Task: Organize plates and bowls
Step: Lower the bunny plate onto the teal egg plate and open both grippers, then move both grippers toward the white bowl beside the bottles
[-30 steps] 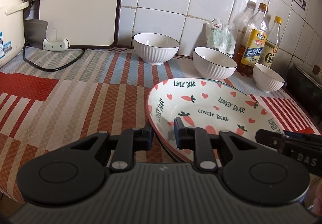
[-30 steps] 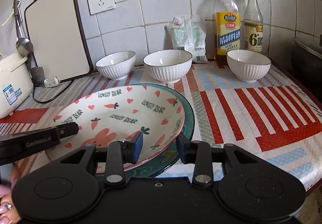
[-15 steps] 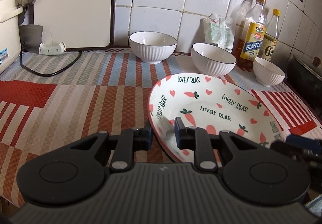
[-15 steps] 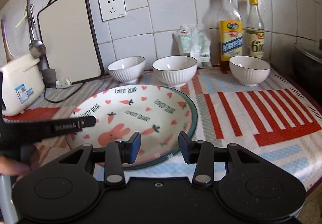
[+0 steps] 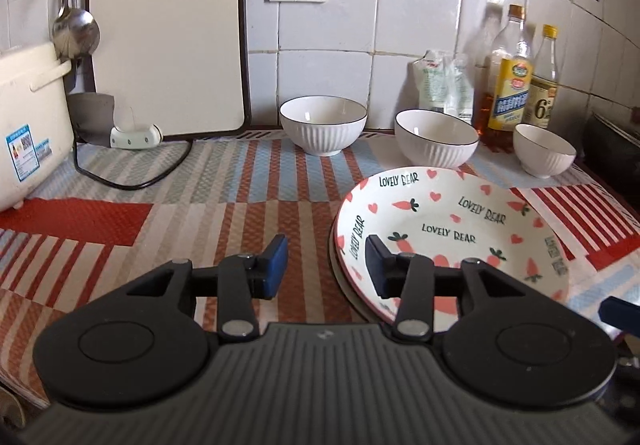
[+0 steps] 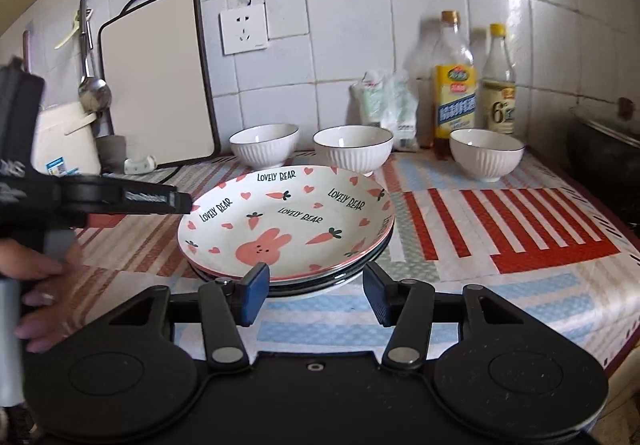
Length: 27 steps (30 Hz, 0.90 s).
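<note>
Both grippers have just let go: the left gripper (image 5: 326,265) and right gripper (image 6: 316,293) stand open and empty. The rabbit plate (image 6: 286,221) now rests stacked on the green-rimmed plate (image 6: 360,269), centre frame on the table (image 6: 520,229). The bowls (image 6: 352,149) come next, likely.

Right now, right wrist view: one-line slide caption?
Right gripper, jaws open, faces the stacked rabbit plate; three white bowls line the tiled wall behind.

You've got a white cutting board (image 5: 166,29) leaning on the tiled wall, steel ladle (image 5: 75,31) hanging left, two yellow-capped glass bottles (image 6: 474,85) right, striped cloth-covered table (image 5: 168,205).
</note>
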### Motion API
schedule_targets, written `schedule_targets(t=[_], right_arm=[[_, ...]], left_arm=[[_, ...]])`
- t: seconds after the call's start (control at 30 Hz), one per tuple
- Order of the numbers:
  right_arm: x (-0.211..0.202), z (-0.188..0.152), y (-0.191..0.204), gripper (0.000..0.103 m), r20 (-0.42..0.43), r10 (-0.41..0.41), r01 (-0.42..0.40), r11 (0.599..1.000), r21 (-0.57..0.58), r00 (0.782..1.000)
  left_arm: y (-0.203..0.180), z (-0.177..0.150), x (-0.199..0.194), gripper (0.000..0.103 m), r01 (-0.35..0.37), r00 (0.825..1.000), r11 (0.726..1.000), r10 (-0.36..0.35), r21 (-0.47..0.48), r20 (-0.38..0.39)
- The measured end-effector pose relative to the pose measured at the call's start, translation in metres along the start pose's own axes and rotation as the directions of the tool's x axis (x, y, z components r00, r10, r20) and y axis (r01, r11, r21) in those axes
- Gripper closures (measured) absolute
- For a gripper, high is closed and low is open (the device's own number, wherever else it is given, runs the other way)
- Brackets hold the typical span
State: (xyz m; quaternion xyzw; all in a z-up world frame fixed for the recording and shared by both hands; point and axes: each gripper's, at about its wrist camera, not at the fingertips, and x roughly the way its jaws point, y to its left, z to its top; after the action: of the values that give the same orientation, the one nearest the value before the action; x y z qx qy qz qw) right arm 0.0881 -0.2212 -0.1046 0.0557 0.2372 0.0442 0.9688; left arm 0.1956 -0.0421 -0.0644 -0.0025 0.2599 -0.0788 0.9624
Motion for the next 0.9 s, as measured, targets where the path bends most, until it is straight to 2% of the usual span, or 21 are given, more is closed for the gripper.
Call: schedule_targets(t=[0.17,0.23,0.3,0.53,0.6,0.7,0.9], right_arm=[[-0.005,-0.007,0.010,0.034,0.018,0.025,-0.025,1.000,0.003,1.000],[-0.009,-0.006,0.016,0.030,0.028,0.012,-0.011,1.000,-0.022,1.000],[-0.014,-0.006,0.020,0.019,0.035,0.005,-0.003,0.999,-0.041,0.999],[-0.039,-0.008,0.020,0.011,0.064,-0.001,0.004,0.998,-0.058,0.998],[-0.047,-0.007,0.017,0.003,0.079,-0.002,0.006,0.999,-0.053,0.997],[-0.061,-0.005,0.009,0.000,0.104,-0.009,0.014,0.999,-0.042,0.995],[-0.089,-0.001,-0.013,0.000,0.094,-0.003,0.009,0.998,-0.061,0.996]], left_arm=[[0.003,-0.003,-0.024,0.052,0.065,0.998,0.998,-0.065,0.015,0.007],[0.002,-0.004,-0.034,0.040,0.071,0.997,0.997,-0.072,0.024,0.019],[0.001,-0.005,-0.044,0.034,0.071,0.997,0.997,-0.072,0.039,0.031],[-0.003,-0.006,-0.078,0.008,0.089,0.994,0.990,-0.096,0.106,0.060],[-0.004,-0.005,-0.088,0.006,0.098,0.992,0.988,-0.107,0.119,0.070],[-0.009,-0.004,-0.102,0.001,0.102,0.990,0.982,-0.115,0.159,0.076],[-0.028,0.002,-0.119,0.000,0.127,0.990,0.967,-0.137,0.222,0.030]])
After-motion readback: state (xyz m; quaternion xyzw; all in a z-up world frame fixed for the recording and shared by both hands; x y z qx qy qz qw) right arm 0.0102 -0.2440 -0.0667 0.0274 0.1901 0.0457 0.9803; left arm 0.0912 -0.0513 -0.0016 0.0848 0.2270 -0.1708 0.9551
